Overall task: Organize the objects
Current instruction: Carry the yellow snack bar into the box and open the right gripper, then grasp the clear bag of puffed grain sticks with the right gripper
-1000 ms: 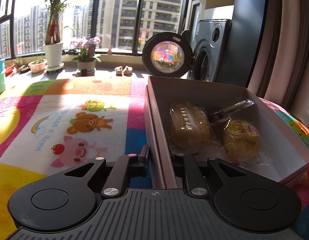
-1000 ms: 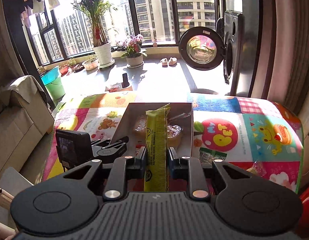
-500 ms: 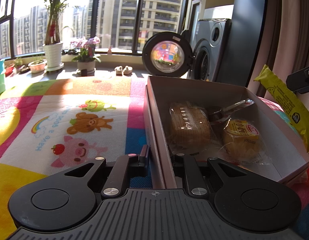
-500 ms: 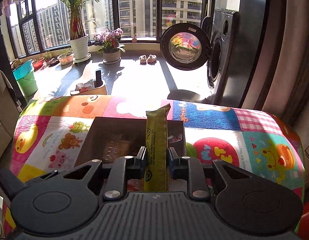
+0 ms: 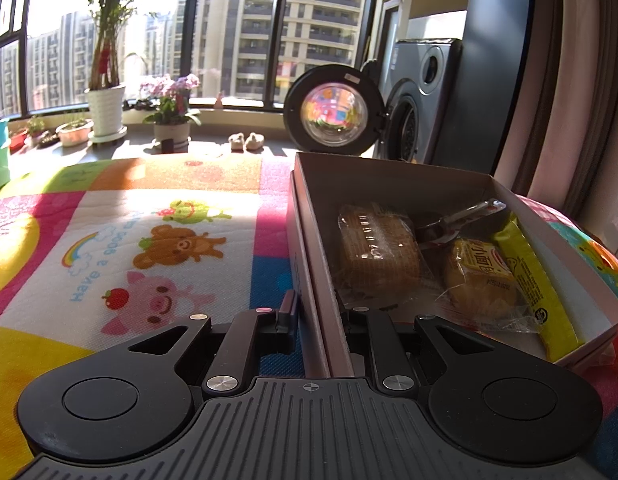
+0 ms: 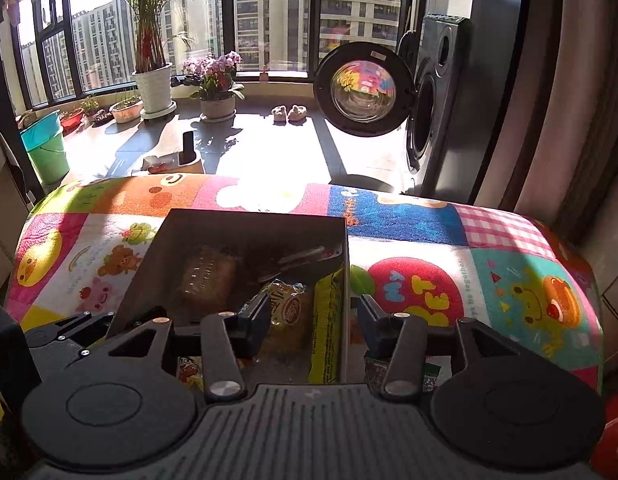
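Left wrist view: set low, close against the near left wall of the open pale cardboard box (image 5: 309,264), facing along it toward the window; its jaws straddle that wall.
Right wrist view: set higher, above the box's (image 6: 245,220) near end, facing the same window.
Shared: box interior, colourful cartoon-print play mat (image 5: 149,216) (image 6: 449,240), open dark washing-machine door (image 5: 335,110) (image 6: 365,92), white-potted plant (image 5: 105,110) (image 6: 153,86).

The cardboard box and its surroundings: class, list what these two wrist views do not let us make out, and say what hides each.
- Cardboard box interior, right wrist view: deep shadow; the dark packet at the back is unreadable.
- Items beside the box's near right corner: hidden by the right gripper.
- Box's near wall, left wrist view: cut off by the left gripper clamping it.
- Yellow packet print: too small.
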### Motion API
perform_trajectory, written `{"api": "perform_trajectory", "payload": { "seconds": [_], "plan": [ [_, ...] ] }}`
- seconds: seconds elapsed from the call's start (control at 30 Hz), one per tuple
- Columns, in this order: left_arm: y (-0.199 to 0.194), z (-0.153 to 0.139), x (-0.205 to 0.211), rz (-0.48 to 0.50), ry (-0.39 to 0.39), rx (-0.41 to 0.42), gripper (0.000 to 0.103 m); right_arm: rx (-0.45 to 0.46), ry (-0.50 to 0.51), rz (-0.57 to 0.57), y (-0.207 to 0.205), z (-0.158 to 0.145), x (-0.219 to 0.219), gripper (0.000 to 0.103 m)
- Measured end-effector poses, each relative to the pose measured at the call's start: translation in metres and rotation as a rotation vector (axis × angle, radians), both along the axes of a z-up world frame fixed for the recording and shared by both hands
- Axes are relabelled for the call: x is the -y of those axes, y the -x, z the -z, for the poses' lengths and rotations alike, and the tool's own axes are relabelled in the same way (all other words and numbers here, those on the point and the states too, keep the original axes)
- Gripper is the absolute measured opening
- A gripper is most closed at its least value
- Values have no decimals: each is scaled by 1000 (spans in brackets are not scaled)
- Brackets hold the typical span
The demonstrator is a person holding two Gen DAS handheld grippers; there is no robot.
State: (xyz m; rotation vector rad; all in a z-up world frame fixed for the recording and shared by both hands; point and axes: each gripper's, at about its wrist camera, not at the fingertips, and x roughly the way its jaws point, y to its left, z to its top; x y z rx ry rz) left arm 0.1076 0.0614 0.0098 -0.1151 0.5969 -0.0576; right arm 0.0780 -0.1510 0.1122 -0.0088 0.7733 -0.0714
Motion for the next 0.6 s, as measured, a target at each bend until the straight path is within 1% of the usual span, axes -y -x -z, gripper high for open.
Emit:
{"api": "perform_trajectory", "payload": {
  "seconds": [0.07, 0.13, 0.23, 0.33, 0.43, 0.53, 0.6],
  "plan": [
    [0, 0, 0, 0, 0, 0, 17, -1, 26, 12, 15, 4, 11, 54],
    [0, 0, 0, 0, 0, 0, 17, -9, 48, 48, 34, 9, 26, 59],
    [0, 0, 0, 0, 0, 1, 17, -43, 40, 122, 62, 22, 52, 61],
    [0, 0, 0, 0, 0, 1, 17, -86, -12, 185, 88, 37, 76, 62],
    [0, 0, 0, 0, 0, 1, 17, -105, -64, 225, 108, 49, 90, 65],
    [0, 0, 0, 0, -1, 2, 17, -111, -157, 281, 109, 56, 108, 68],
    [0, 0, -1, 1, -1, 3, 17, -110, -220, 320, 100, 60, 119, 68]
  ]
}}
